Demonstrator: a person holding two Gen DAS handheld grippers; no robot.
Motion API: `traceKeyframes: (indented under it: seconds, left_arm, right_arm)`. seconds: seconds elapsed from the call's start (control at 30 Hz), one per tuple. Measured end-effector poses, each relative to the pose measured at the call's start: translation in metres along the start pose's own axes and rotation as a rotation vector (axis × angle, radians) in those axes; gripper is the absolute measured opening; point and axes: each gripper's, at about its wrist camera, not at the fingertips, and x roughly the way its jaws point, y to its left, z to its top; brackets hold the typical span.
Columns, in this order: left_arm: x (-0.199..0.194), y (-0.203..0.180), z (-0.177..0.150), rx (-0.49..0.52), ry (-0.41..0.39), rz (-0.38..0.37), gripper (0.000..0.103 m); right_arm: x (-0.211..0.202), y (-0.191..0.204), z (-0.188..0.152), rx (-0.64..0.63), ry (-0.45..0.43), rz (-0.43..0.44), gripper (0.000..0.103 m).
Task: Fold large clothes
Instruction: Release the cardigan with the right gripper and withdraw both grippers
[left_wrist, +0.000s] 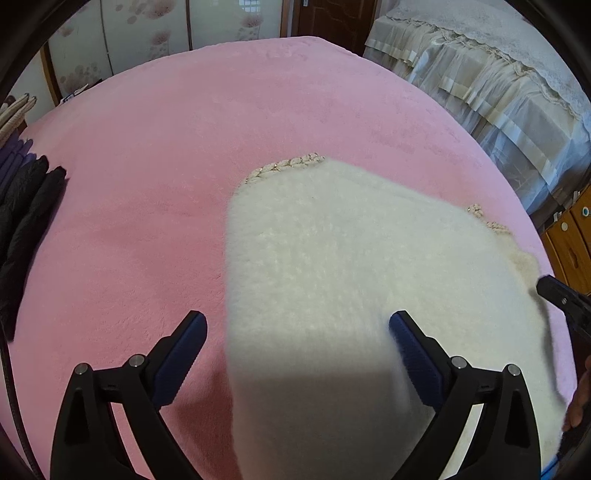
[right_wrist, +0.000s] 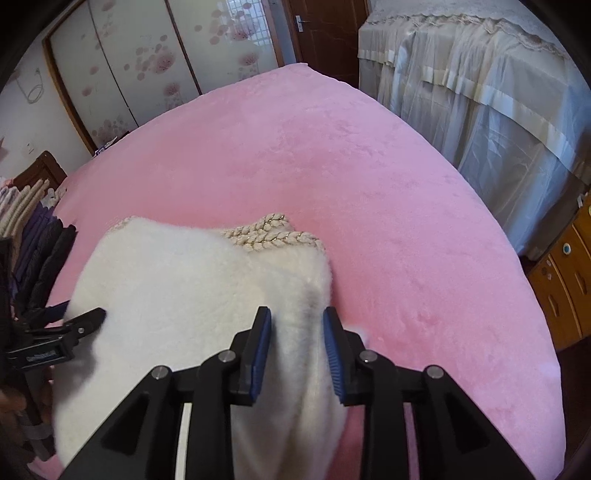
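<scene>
Both sets of tongs sit over the fluffy white garment (left_wrist: 351, 277) on the pink bed (left_wrist: 147, 184). On the left tongs (left_wrist: 297, 325) the jaws stand wide apart, astride the garment's near left edge without pressing on it. The right tongs (right_wrist: 297, 321) are only part open, with a raised ridge of the white pile between the blue pads (right_wrist: 260, 343); the pads look just clear of the cloth, or barely brushing it, so I read this as a loose or released hold, not a firm grip.

As for progress, the garment already lies as a compact, rounded bundle near the bed's near edge, with its braided beige trim (right_wrist: 273, 230) showing at the far side, one layer lapped over another. That suggests at least one fold is in; whether a last fold or only some smoothing remains cannot be judged from these views, since the near part is hidden under the tongs.

At the bed's left edge lies a row of folded dark and purple clothes (right_wrist: 44, 251), likely finished pieces. Beyond stand a floral sliding wardrobe (right_wrist: 147, 55) and another bed under a pale frilled cover (right_wrist: 480, 92).
</scene>
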Motion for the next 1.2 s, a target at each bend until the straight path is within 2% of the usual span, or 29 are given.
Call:
traceKeyframes:
  seconds: [0.13,0.2,0.27,0.37,0.53,0.67,0.83,0.97,1.1,1.17,1.2]
  left_arm:
    - [-0.034,0.004,-0.010,0.000,0.012,-0.058,0.098]
    - [-0.054,0.005,-0.018,0.035,0.015,-0.068,0.098]
    - [-0.074,-0.001,-0.025,0.076,0.009,-0.069,0.098]
    - [-0.106,-0.001,-0.036,0.105,-0.006,-0.086,0.102]
    - [-0.153,0.009,-0.051,0.075,-0.042,-0.106,0.102]
    - [-0.184,0.014,-0.063,0.053,-0.058,-0.142,0.102]
    - [-0.220,0.007,-0.079,0.105,-0.089,-0.173,0.102]
    - [-0.239,-0.002,-0.088,0.146,-0.126,-0.186,0.103]
    - [-0.246,-0.013,-0.094,0.181,-0.147,-0.198,0.103]
    - [-0.243,-0.016,-0.095,0.180,-0.142,-0.201,0.103]
    - [-0.240,-0.016,-0.096,0.175,-0.134,-0.207,0.103]
  right_arm:
    - [-0.040,0.005,-0.012,-0.018,-0.019,0.030,0.029]
    - [-0.060,0.008,-0.020,-0.026,-0.033,0.041,0.034]
    - [-0.079,0.010,-0.031,-0.016,-0.043,0.043,0.046]
    - [-0.101,0.015,-0.045,0.006,-0.059,0.074,0.046]
    - [-0.128,0.024,-0.064,0.047,-0.054,0.126,0.046]
    - [-0.142,0.037,-0.074,0.036,-0.030,0.107,0.046]
    - [-0.171,0.053,-0.082,0.009,-0.110,0.107,0.048]
    - [-0.193,0.065,-0.084,-0.035,-0.163,0.122,0.064]
    - [-0.213,0.071,-0.086,-0.077,-0.255,0.160,0.072]
    - [-0.219,0.073,-0.088,-0.107,-0.309,0.171,0.080]
    - [-0.220,0.073,-0.089,-0.120,-0.318,0.173,0.081]
